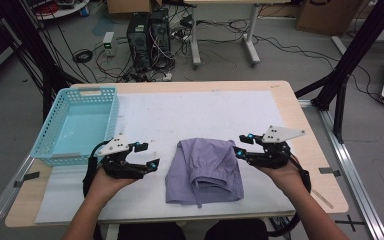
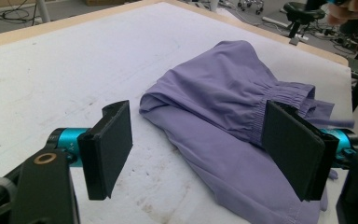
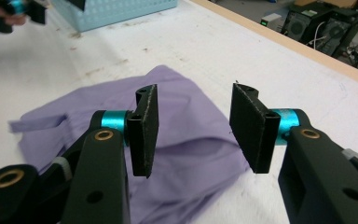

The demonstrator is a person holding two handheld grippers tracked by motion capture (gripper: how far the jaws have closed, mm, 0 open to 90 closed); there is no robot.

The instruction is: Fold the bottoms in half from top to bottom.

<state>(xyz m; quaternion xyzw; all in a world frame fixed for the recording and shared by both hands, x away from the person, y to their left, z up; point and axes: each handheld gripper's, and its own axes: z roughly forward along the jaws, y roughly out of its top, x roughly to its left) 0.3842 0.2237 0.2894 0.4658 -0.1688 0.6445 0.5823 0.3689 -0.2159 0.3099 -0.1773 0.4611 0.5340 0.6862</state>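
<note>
High view shows blue basket (image 1: pixel 77 125) beside purple shorts (image 1: pixel 205 170)

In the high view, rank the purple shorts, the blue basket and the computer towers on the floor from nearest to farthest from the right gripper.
From the right gripper:
1. Purple shorts, just beside it, mid-table.
2. Blue basket, across the table at the left edge.
3. Computer towers, on the floor beyond the table.

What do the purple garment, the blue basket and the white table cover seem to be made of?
Purple garment: thin woven fabric, matte; it folds softly and has a gathered elastic waistband.
Blue basket: moulded plastic, probably; its walls are a rigid, even lattice with a slight sheen.
White table cover: looks like paper or thin sheeting, matte, stained and scuffed; which one is unclear.
</note>
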